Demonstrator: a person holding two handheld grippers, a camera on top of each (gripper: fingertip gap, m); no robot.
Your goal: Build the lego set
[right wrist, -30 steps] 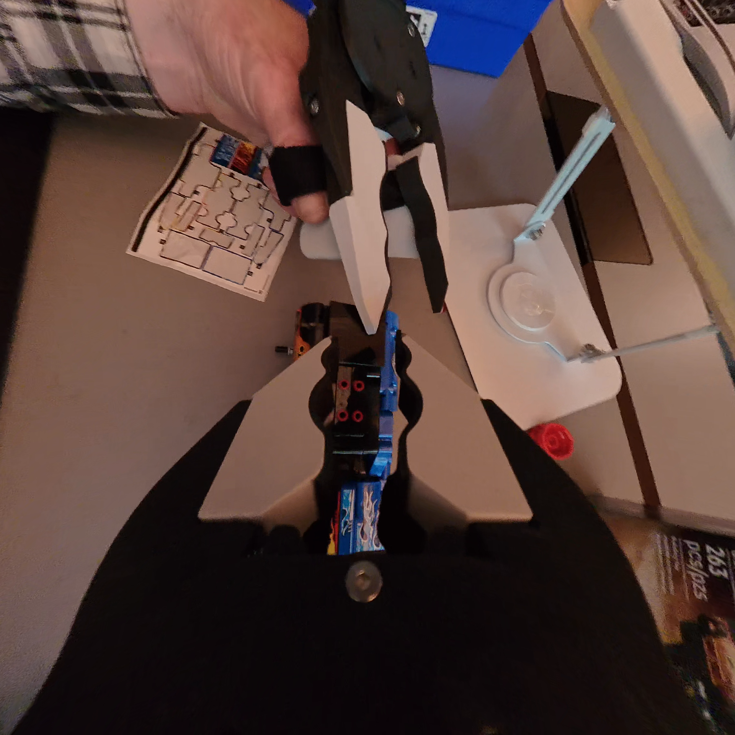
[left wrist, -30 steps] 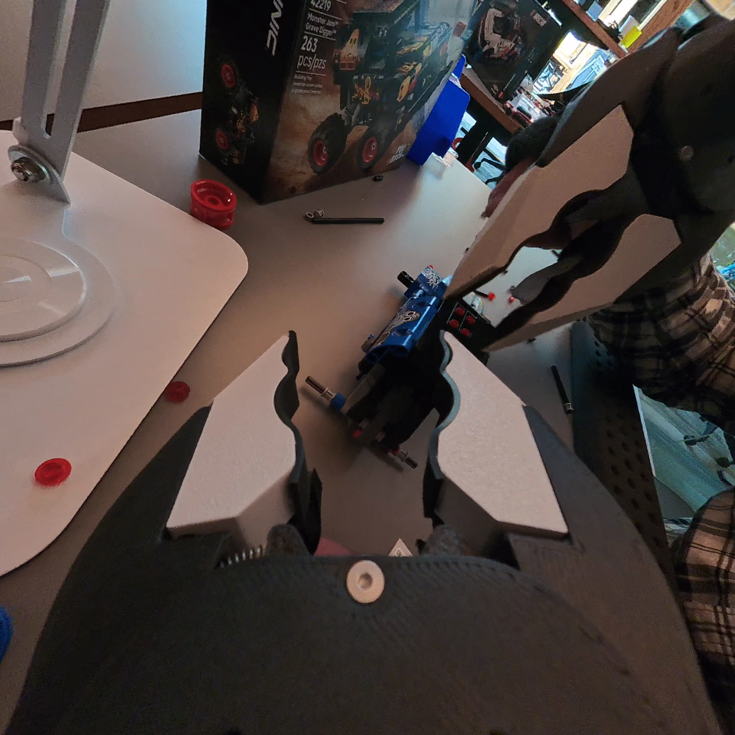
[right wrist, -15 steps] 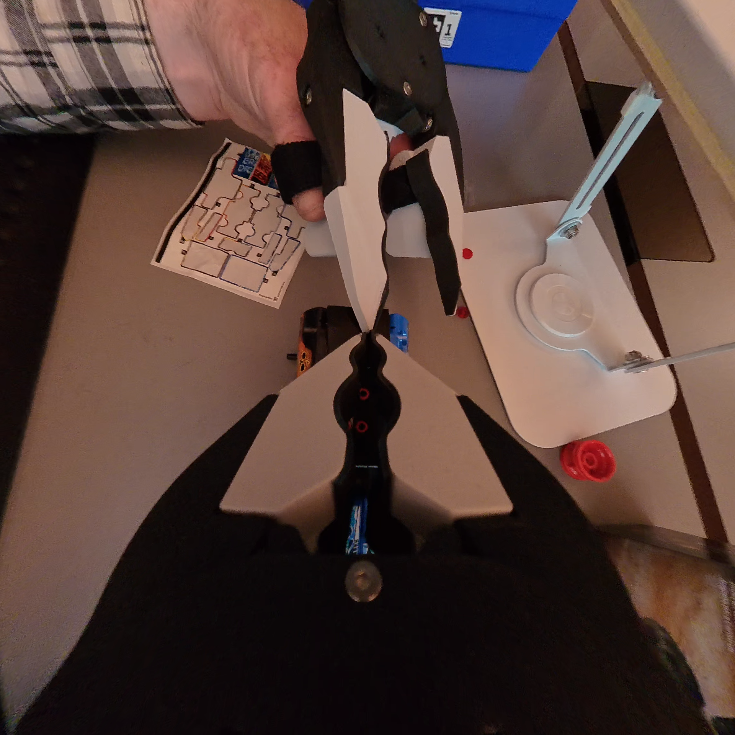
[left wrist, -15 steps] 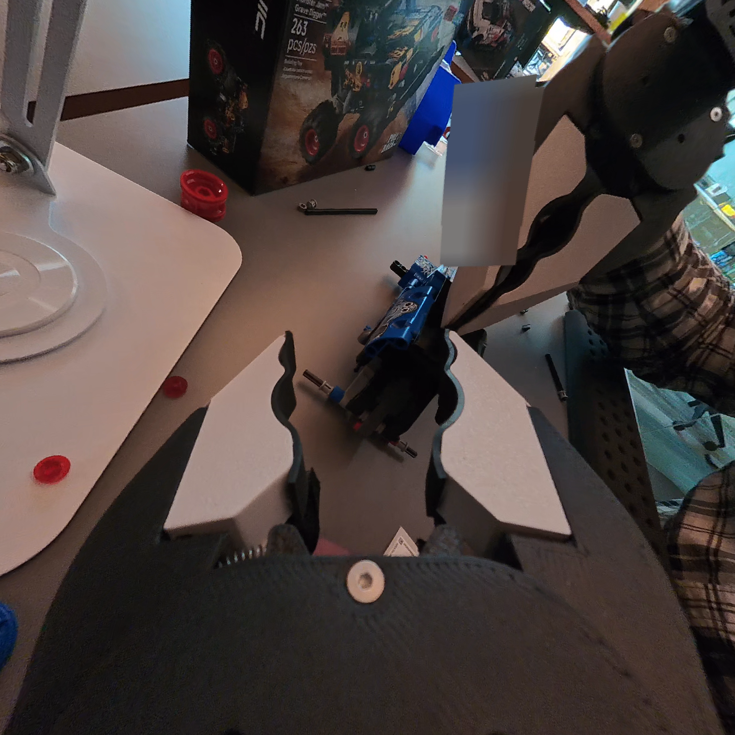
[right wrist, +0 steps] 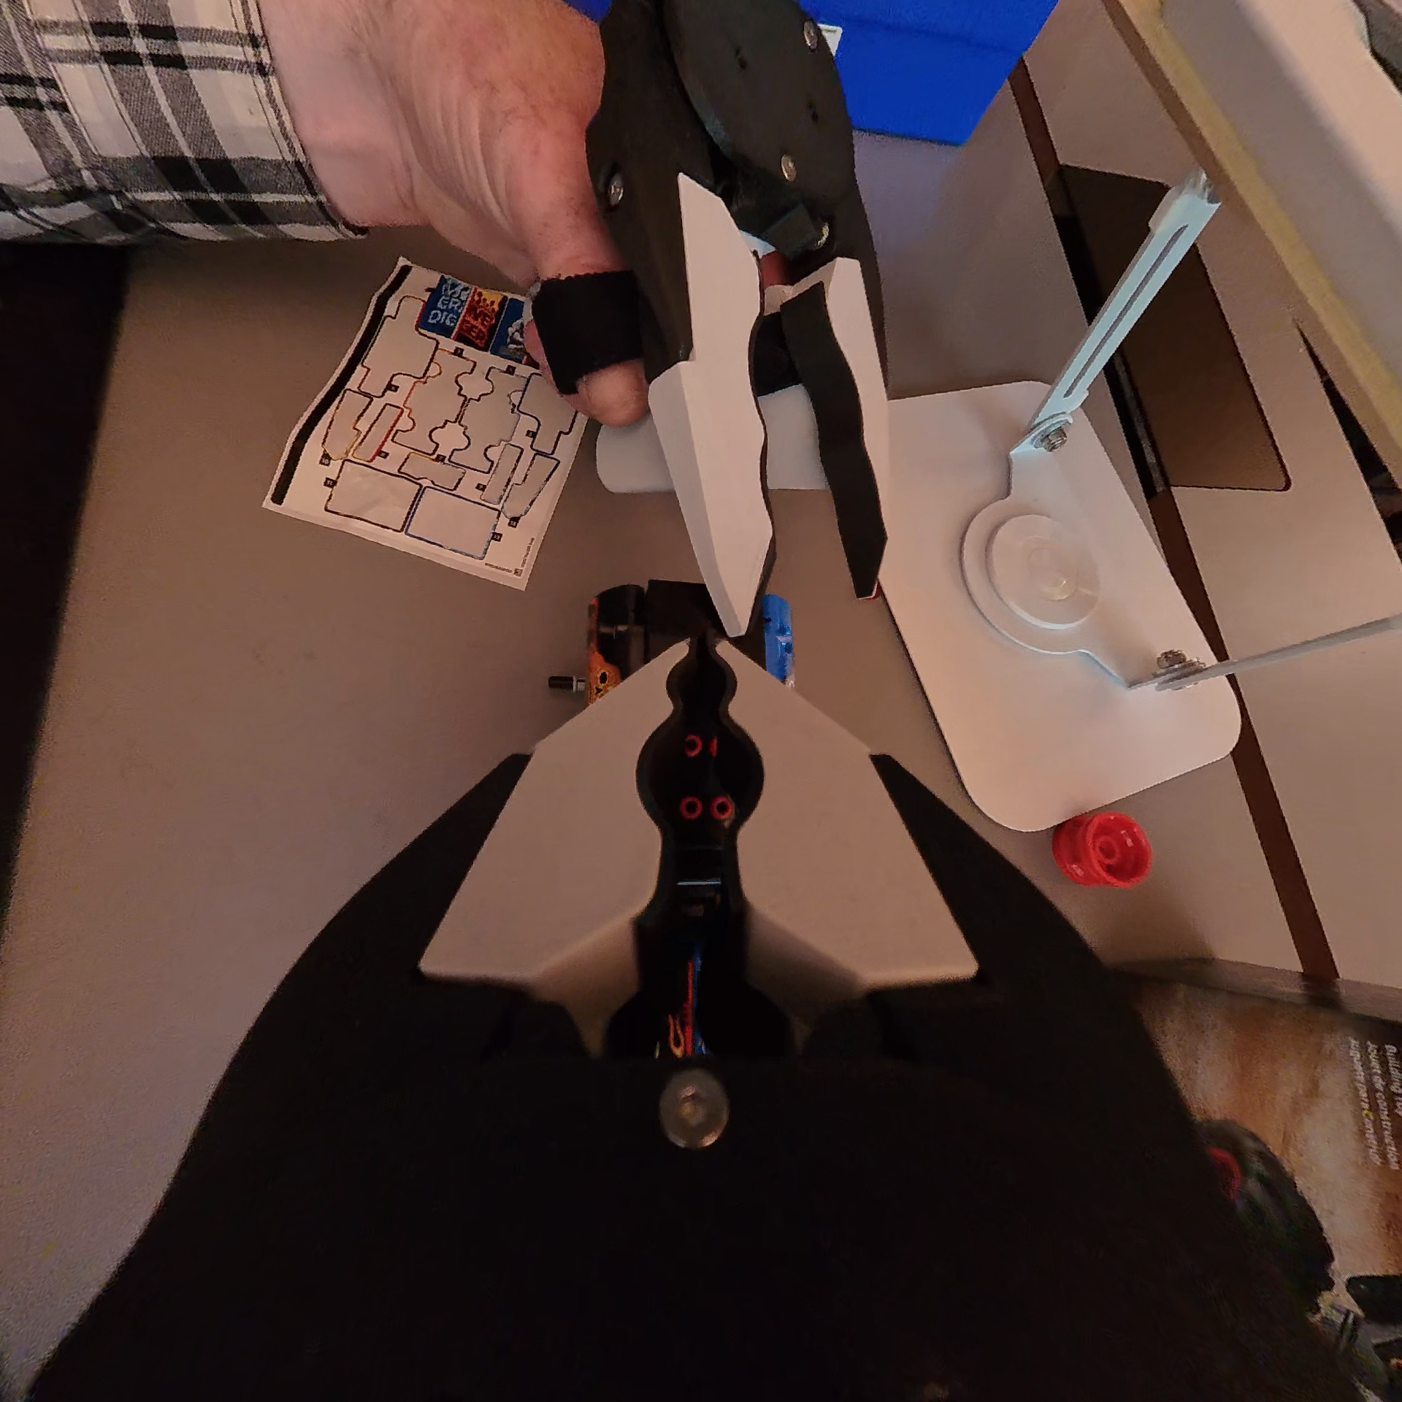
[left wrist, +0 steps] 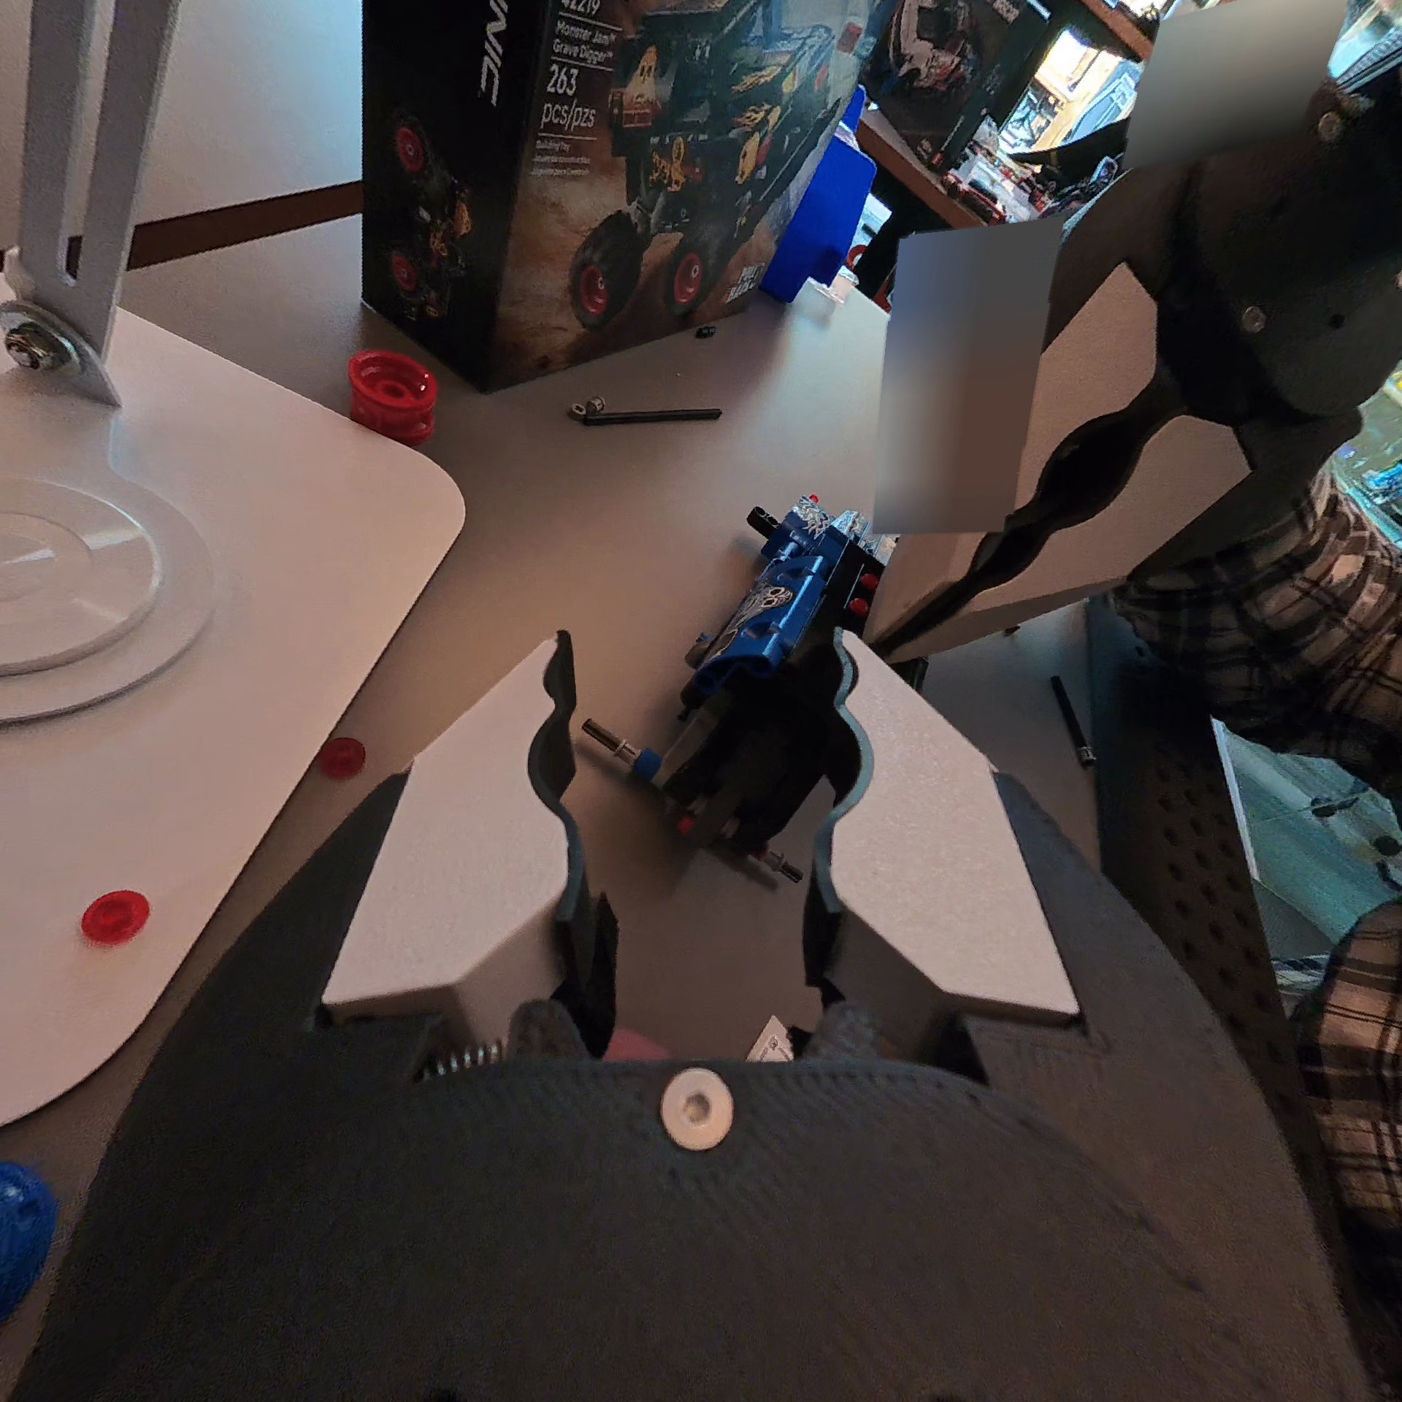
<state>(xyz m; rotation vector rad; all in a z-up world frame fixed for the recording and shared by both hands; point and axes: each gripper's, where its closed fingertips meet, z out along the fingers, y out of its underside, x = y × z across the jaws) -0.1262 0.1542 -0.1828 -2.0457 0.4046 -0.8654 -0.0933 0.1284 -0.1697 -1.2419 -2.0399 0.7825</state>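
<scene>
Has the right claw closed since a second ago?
Yes. The right claw has closed on the lego truck body; its tips now nearly meet, while the white stand base beside it is fixed.

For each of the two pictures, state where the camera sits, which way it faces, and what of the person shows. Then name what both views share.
Left wrist view: on the open left claw, facing the lego model; plaid sleeve visible.
Right wrist view: on the right claw, shut on the model, looking down; hand visible.
Shared: model, both claws, red wheel, white stand base.
</scene>
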